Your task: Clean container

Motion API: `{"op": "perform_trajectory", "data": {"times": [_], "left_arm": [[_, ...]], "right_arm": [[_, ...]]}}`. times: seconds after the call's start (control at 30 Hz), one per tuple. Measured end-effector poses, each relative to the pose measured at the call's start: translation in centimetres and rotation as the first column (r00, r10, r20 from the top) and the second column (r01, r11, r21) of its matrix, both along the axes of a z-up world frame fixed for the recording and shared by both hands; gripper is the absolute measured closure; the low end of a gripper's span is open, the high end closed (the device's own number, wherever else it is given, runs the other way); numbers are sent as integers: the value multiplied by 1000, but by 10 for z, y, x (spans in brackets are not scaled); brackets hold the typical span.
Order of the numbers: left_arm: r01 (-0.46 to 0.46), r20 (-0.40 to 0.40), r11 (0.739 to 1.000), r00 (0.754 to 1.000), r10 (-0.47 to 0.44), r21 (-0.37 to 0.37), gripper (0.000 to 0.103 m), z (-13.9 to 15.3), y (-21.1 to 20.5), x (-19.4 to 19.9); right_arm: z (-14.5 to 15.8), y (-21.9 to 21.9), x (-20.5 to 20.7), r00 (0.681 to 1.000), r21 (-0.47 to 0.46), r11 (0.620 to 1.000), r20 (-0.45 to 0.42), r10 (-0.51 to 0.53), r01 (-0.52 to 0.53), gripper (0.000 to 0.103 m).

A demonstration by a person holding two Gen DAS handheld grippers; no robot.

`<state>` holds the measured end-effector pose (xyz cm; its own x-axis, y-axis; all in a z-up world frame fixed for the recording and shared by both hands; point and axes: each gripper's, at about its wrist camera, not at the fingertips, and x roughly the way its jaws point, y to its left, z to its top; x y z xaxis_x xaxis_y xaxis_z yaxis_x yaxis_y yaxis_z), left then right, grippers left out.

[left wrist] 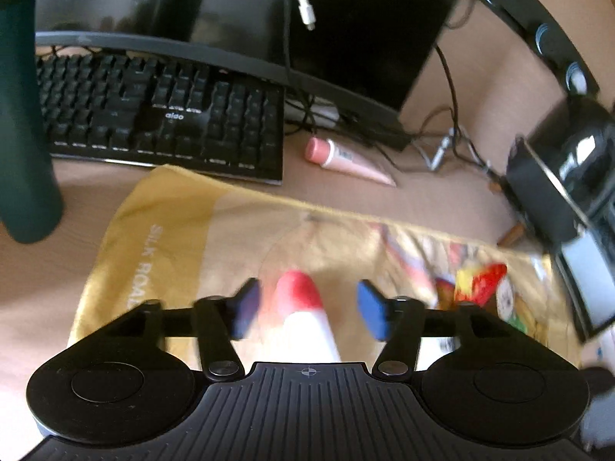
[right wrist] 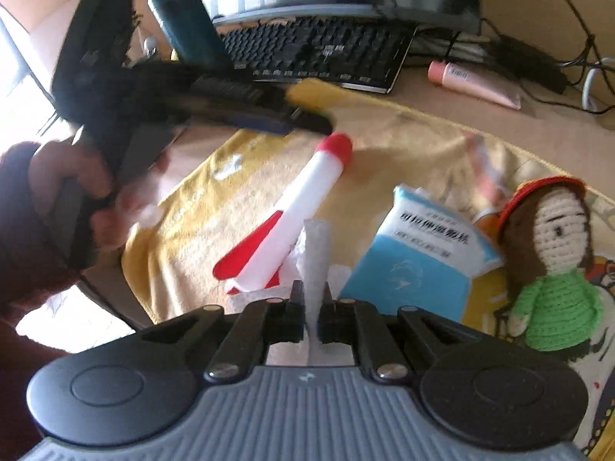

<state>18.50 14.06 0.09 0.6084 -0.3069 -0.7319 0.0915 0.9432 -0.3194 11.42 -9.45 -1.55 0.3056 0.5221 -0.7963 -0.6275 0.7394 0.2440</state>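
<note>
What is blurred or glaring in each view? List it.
Left wrist view: the left hand-held gripper, its blue pads and the red-tipped rocket toy are motion-smeared; the keyboard is sharper. Right wrist view: the other gripper and the hand are smeared, window light blows out the left edge, while the tissue in the right hand-held gripper stays crisp.

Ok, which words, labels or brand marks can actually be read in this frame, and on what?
"SILK ROA…", cut off: yellow cloth.
"aioo" or similar, uncertain: black keyboard.
Blue and white packet: printed characters, too blurred to read.
Pink tube: label too small to read.
</note>
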Motion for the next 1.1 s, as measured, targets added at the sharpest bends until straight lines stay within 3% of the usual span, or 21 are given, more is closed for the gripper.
{"op": "perform_trajectory", "data": {"times": [0.13,0.27,0.43,0.5,0.53,0.67,0.73,0.77,0.8,0.87,0.93,1.0,1.1], "left_arm": [[114,-83,991,991,-108,69,25,3,-19,-29],[187,-134,962,978,-162,199,24,-8,-46,-60],[221,-209,961,960,-185,166,27,-29,-57,-70],[215,-185,958,966,-181,188,38,-29,-60,-66],[206,-186,963,967,-173,174,52,-27,-58,-63],[137,-193,990,973,-127,37,52,-17,-36,-55],[71,-199,995,976,-85,-77,52,-12,-21,-51],[19,-211,984,976,-57,-176,52,-12,-10,-48],[-33,-225,962,974,-30,-272,52,-13,0,-46],[-129,-255,886,967,13,-445,53,-17,16,-43],[-209,-285,783,958,42,-586,53,-22,29,-42],[-248,-303,703,952,49,-666,52,-26,36,-42],[-292,-343,617,939,37,-731,52,-37,40,-46]], "right_arm": [[13,-16,8,998,43,998,19,-52,51,96],[29,-38,16,991,125,984,26,-134,129,96],[38,-50,26,985,174,971,35,-171,162,93],[37,-50,28,984,174,970,33,-176,168,93],[37,-50,28,984,178,970,31,-174,166,93],[37,-52,24,984,193,968,41,-172,161,93],[38,-57,25,981,203,963,44,-188,176,94],[39,-59,27,980,209,961,42,-197,184,94],[40,-60,28,979,212,959,41,-200,187,94],[41,-60,29,980,217,959,40,-196,183,94],[42,-56,27,985,220,963,38,-168,156,94],[46,-49,22,995,284,955,26,-95,84,94],[56,-36,14,999,386,922,31,18,-28,94]]}}
